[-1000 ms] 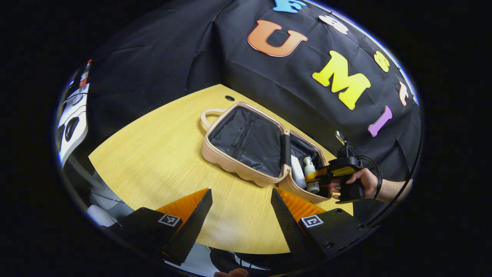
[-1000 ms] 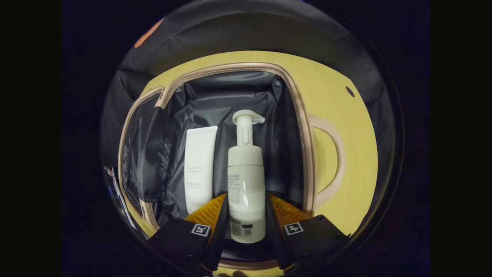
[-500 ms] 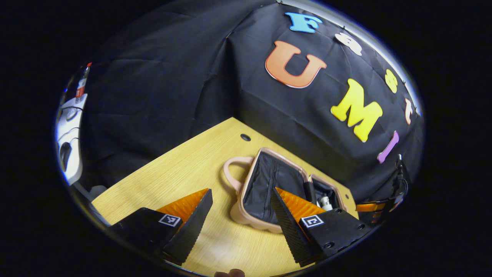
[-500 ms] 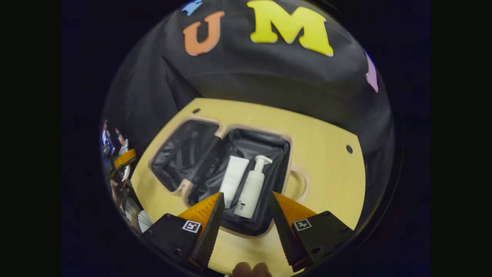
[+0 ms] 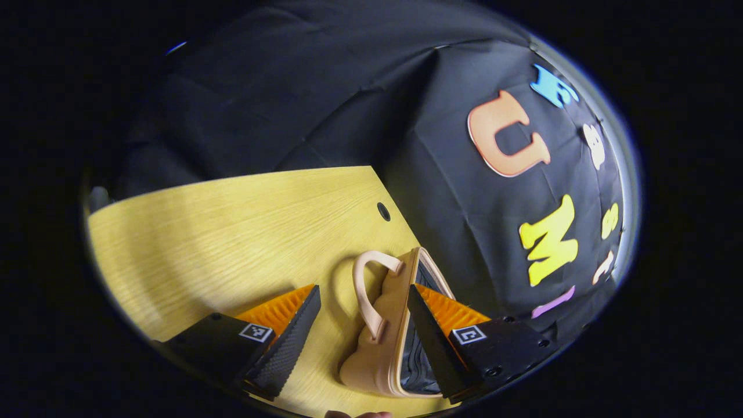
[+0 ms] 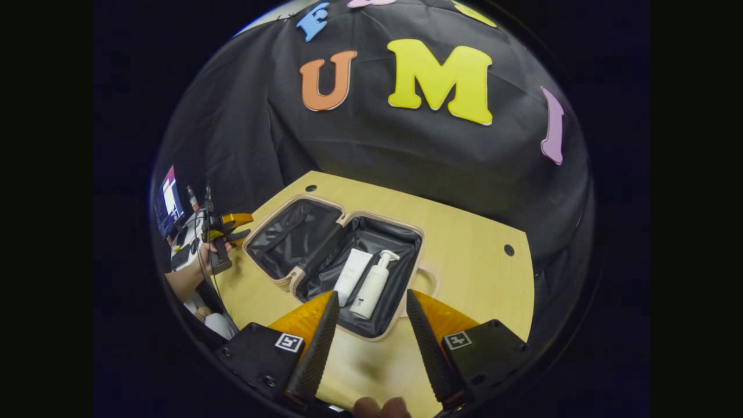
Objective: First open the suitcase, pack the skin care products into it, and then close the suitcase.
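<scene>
On table [image 6: 476, 273], suitcase [image 6: 290, 238] beyond parted jaws.

Ahead of the tongs lies a pale pink suitcase [image 6: 400, 310] with black lining, holding a white tube [image 6: 351, 274] and a white pump bottle [image 6: 373, 285], on a yellow wood-grain table [image 6: 476, 255].

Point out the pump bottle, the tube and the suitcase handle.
pump bottle [image 6: 372, 288]: right gripper view, on its body.
tube [image 6: 352, 275]: right gripper view, mid-length on its flat face.
suitcase handle [image 5: 363, 287]: left gripper view, on the loop's curve.
</scene>
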Demonstrator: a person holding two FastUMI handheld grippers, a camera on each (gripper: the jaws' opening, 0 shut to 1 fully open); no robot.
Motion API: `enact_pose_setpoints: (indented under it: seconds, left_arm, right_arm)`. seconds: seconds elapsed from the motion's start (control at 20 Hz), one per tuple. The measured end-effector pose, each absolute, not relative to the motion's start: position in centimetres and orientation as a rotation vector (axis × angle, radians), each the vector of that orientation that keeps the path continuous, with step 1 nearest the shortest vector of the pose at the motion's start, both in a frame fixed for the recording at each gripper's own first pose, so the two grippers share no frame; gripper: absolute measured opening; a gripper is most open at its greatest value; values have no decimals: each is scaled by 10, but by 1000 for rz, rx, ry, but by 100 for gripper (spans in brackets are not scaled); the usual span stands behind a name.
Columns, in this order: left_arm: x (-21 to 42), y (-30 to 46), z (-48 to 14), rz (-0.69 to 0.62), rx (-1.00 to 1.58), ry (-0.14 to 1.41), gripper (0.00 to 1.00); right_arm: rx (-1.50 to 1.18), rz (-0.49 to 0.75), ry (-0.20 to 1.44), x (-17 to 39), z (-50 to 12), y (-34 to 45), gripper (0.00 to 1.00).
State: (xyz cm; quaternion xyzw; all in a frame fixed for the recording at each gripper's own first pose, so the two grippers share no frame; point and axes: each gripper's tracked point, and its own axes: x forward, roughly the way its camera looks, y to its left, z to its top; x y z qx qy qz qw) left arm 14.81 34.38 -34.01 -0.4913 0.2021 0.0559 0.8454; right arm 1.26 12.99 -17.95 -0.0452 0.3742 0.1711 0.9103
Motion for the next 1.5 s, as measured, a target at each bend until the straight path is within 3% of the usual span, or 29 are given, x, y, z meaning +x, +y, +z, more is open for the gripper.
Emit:
enact_pose_setpoints:
  seconds: [0.2,0.25,0.3,0.45,0.65,0.75,1.05,1.3,1.5]
  left_arm:
    - [162,331,-359,103,-1056,472,94]
    - [165,330,-363,110,-1056,493,99]
    - [169,330,-363,115,-1055,511,84]
    - [180,331,-371,143,-1059,544,56]
    - [192,327,-373,175,-1054,578,22]
    - [192,328,-364,186,-929,581,12]
    - [201,319,-289,181,-613,531,6]
    - [203,276,-187,131,-433,431,5]
    - [203,226,-141,145,-204,391,5]
  right_arm:
    - [-68,333,787,13,-182,129,70]
    - [-58,329,793,14,-183,130,70]
    - [-48,326,801,14,-185,131,70]
    - [-51,331,812,14,-186,133,70]
    - [-54,322,793,15,-181,127,70]
    - [-26,286,763,17,-176,120,70]
    - [-22,213,653,19,-159,91,70]
    - [47,155,584,14,-141,55,70]
    - [50,130,526,8,-128,22,69]
